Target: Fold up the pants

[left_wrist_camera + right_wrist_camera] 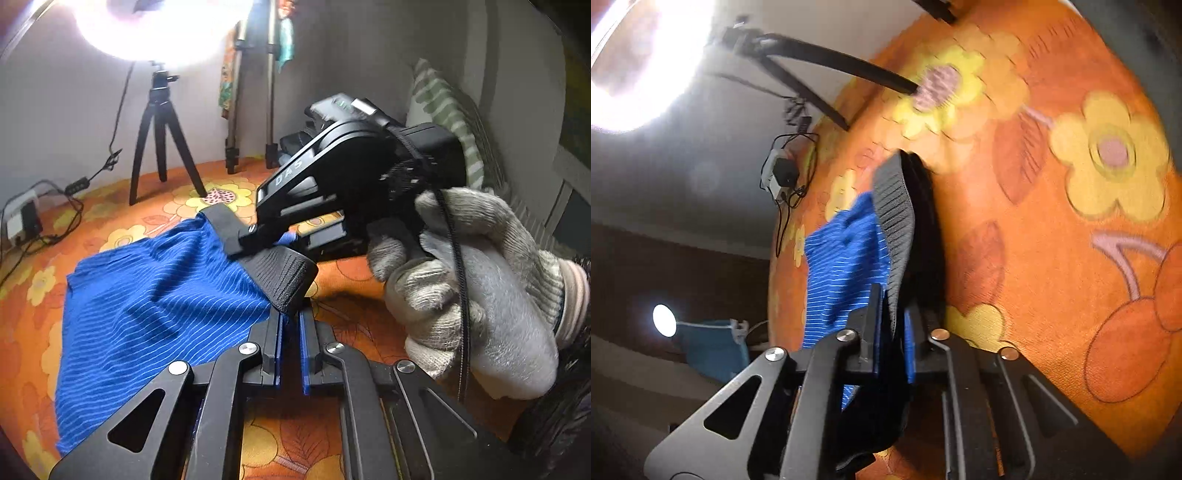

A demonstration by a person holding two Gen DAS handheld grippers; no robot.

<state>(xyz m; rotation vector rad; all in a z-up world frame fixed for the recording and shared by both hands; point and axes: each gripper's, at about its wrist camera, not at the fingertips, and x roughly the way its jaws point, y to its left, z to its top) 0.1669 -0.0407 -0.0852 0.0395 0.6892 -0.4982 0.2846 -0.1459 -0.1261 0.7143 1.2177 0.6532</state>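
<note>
Blue striped pants [147,302] with a black elastic waistband [284,277] lie on an orange flowered bedsheet [354,317]. My left gripper [290,314] is shut on the waistband's near corner. My right gripper [240,240], held by a gloved hand [480,295], is shut on the waistband's far part in the left wrist view. In the right wrist view the right gripper [894,317] grips the waistband [897,218], with the blue cloth [846,266] hanging to the left; the view is tilted.
A black tripod [162,140] with a bright ring light [155,26] stands at the back. A silver tripod [251,110] stands beside it. A power strip with cables [22,221] lies at far left. A striped pillow [450,118] leans at the right wall.
</note>
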